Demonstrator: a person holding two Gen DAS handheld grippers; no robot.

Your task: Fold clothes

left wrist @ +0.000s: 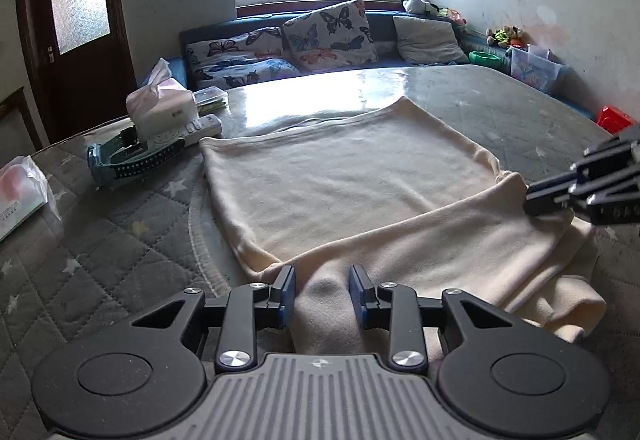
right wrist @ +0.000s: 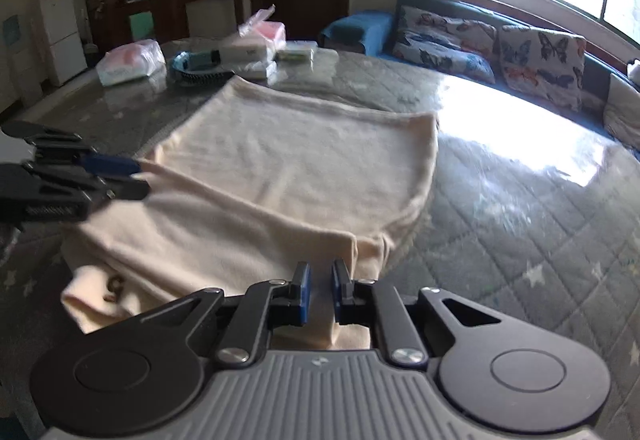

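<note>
A cream knit garment lies spread on the round table, its near part folded over itself; it also shows in the right wrist view. My left gripper has a bunched fold of the cream cloth between its blue pads, jaws closed on it at the garment's near left edge. My right gripper is closed on the cloth's folded near right corner. Each gripper shows in the other's view: the right one at the fold's right end, the left one at its left end.
The table has a grey quilted cover under clear plastic. At its far left are a tissue box, a remote, a teal brush and a plastic bag. A sofa with butterfly cushions stands behind.
</note>
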